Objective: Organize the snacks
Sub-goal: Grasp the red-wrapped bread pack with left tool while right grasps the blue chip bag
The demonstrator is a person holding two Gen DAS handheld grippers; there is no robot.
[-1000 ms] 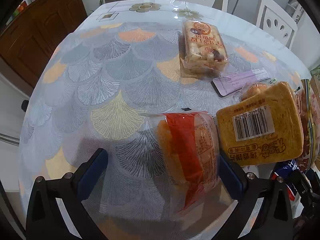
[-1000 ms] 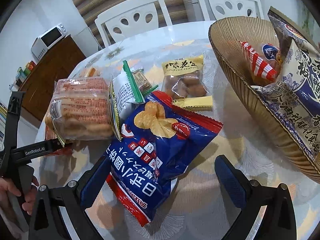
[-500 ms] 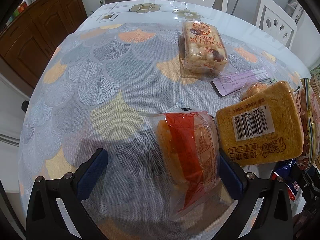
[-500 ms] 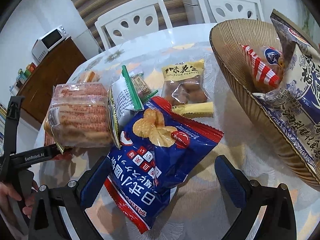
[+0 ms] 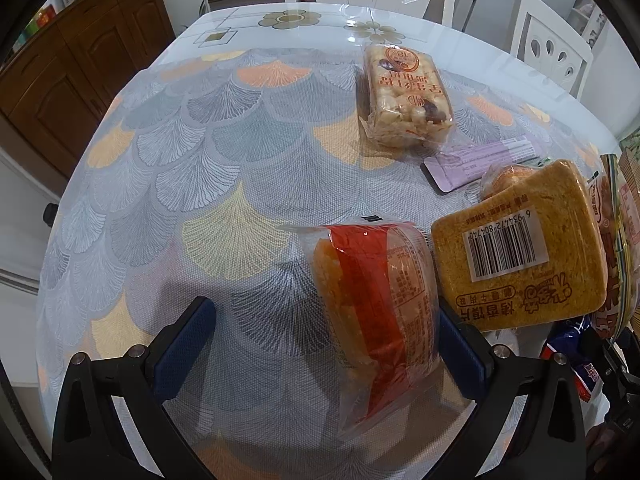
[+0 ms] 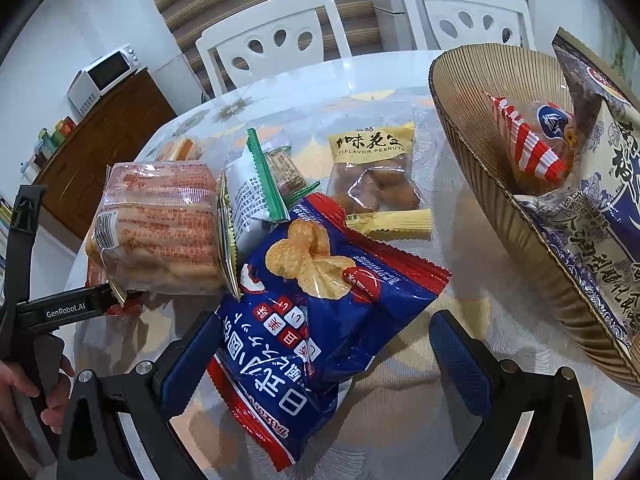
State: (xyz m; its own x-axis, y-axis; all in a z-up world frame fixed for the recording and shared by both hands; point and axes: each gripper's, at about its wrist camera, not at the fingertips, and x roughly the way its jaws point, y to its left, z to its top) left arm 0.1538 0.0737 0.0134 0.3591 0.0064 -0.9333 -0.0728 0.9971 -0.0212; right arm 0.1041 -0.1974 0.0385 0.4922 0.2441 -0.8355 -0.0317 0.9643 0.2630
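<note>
White chairs ring the patterned table [image 5: 224, 184]. Left gripper [image 5: 326, 340] gapes wide around a red-banded snack pack [image 5: 376, 304], its right finger touching. Right gripper [image 6: 326, 360] gapes over a blue cracker bag [image 6: 320, 304]; the basket [image 6: 480, 160] stands beside.

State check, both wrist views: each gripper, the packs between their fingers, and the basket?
left gripper: open, straddling a pack
red-banded clear pack: sealed, lying on the table, against the right finger
right gripper: open
blue cracker bag: sealed, lying flat between the fingers
peanut bag: sealed, flat on the table
woven basket: tilted in view, holding two packs
</note>
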